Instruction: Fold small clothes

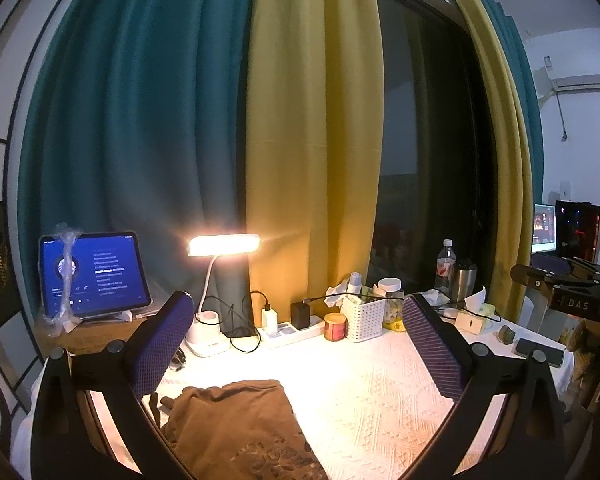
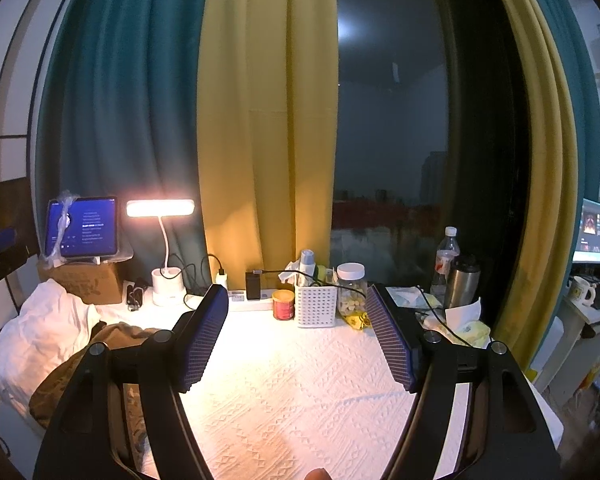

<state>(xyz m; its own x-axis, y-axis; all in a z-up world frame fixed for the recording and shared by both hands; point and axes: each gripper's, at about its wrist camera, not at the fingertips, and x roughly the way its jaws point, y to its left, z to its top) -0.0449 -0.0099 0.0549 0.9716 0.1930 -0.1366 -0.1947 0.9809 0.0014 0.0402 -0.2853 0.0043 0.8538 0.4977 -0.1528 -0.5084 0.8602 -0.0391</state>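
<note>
the left hand-held gripper (image 1: 300, 344) is hovering released, jaws spread wide, over the counter (image 1: 380, 400), and a brown garment (image 1: 236, 428) is lying crumpled on the white cloth just below its left finger. the right hand-held gripper (image 2: 296, 336) is hanging released too, grasping nothing, with the garment (image 2: 100, 344) lying off to its left. farther back, a white basket (image 2: 316, 306), a red tin (image 2: 284, 305) and a lit lamp (image 2: 160, 208) are standing before the curtains (image 2: 268, 120).
</note>
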